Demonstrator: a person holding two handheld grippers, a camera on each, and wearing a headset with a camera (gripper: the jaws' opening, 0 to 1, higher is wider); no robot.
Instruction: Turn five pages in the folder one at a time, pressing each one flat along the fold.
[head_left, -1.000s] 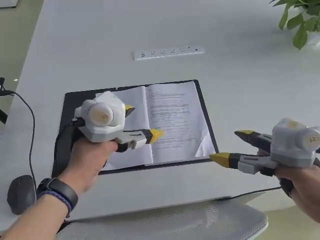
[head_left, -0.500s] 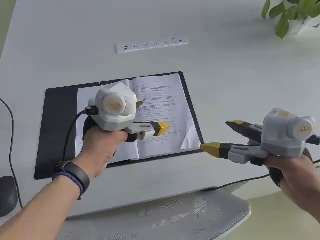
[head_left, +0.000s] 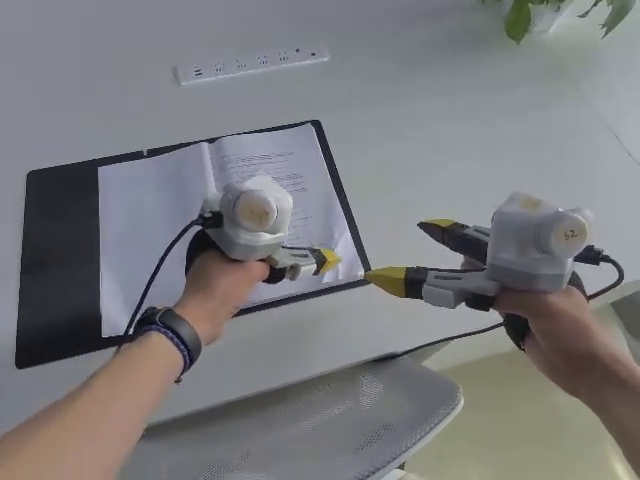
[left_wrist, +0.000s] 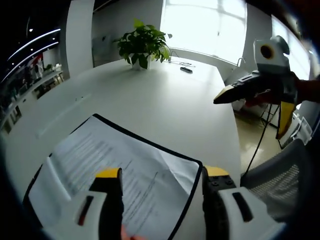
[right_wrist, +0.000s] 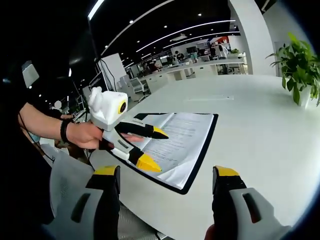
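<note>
The white counter (head_left: 470, 130) carries the folder (head_left: 55, 230), which lies open with its black cover down and its printed sheets facing up. An office chair (head_left: 330, 420) sits on the folder's near side. The left gripper (left_wrist: 162, 172) hangs over the folder's right-hand page (head_left: 270, 160), close to its near outer corner, with its fingers (left_wrist: 109, 176) spread wide and holding nothing. The right gripper (head_left: 411, 252) is off the folder's right edge and apart from it, its fingers (head_left: 392, 281) likewise parted and empty. A power strip (head_left: 250, 62) lies beyond the folder's far edge.

We judge the main risk to be pinching two sheets at once at that corner, since the sheets look to lie tight together. Nothing pins the folder, so a pull on a page could slide it across the smooth counter. A hard nip could also crease the paper.

In the head view the left gripper's body covers the near stretch of the fold (head_left: 212, 170) and one of its own fingers. We cannot tell whether it touches the paper, nor how many pages are already turned. The print is too small to read.
</note>
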